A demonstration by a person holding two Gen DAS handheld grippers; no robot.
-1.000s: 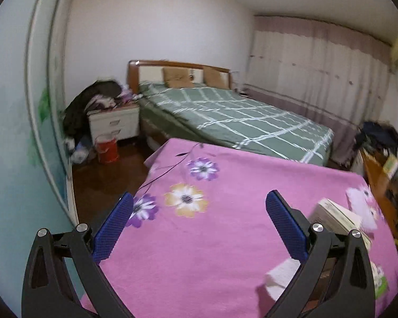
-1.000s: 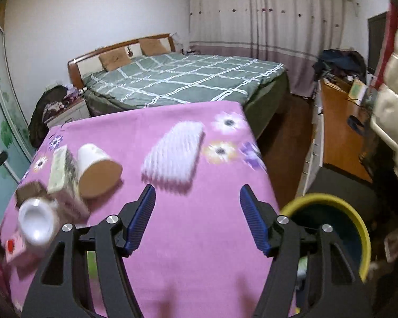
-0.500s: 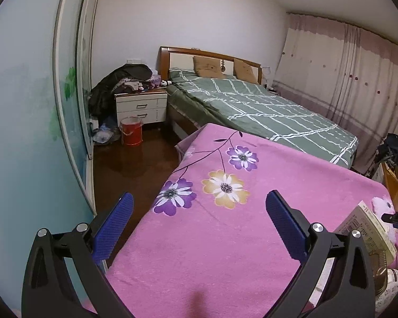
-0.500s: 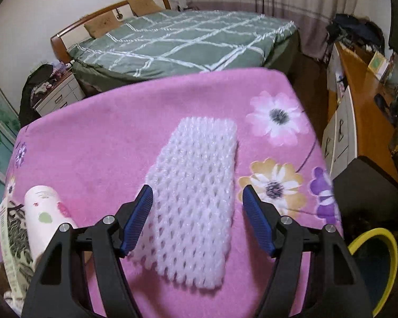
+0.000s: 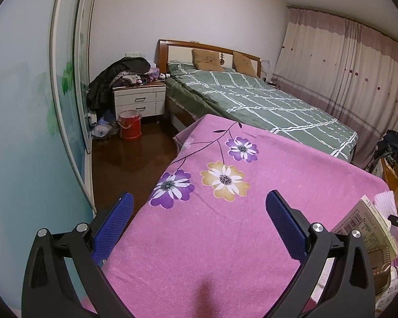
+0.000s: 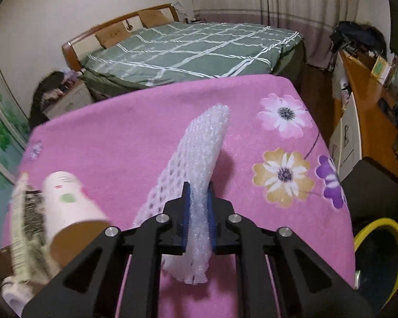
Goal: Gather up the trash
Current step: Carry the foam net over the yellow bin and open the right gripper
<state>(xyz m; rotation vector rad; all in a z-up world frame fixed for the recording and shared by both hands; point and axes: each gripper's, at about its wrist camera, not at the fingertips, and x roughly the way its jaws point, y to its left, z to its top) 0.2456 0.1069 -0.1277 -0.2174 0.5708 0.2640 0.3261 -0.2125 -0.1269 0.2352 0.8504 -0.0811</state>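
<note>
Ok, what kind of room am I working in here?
A bedroom in a home, by the look of it: a made bed with a green checked cover and wooden headboard, a nightstand piled with clothes, and floor-length curtains along one wall.

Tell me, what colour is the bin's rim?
Yellow rim on the bin; right wrist view shows it best.

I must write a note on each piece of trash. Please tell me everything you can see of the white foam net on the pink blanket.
The white foam net is a soft sleeve of foamed plastic mesh with diamond-shaped holes, white and slightly translucent. The right gripper has just closed on it, and its blue pads squeeze the near part into a narrow fold. The far end curves up and away, casting a shadow on the pink blanket; the left edge seems to rest on the blanket. A paper cup lies to its left, apart from it.
</note>
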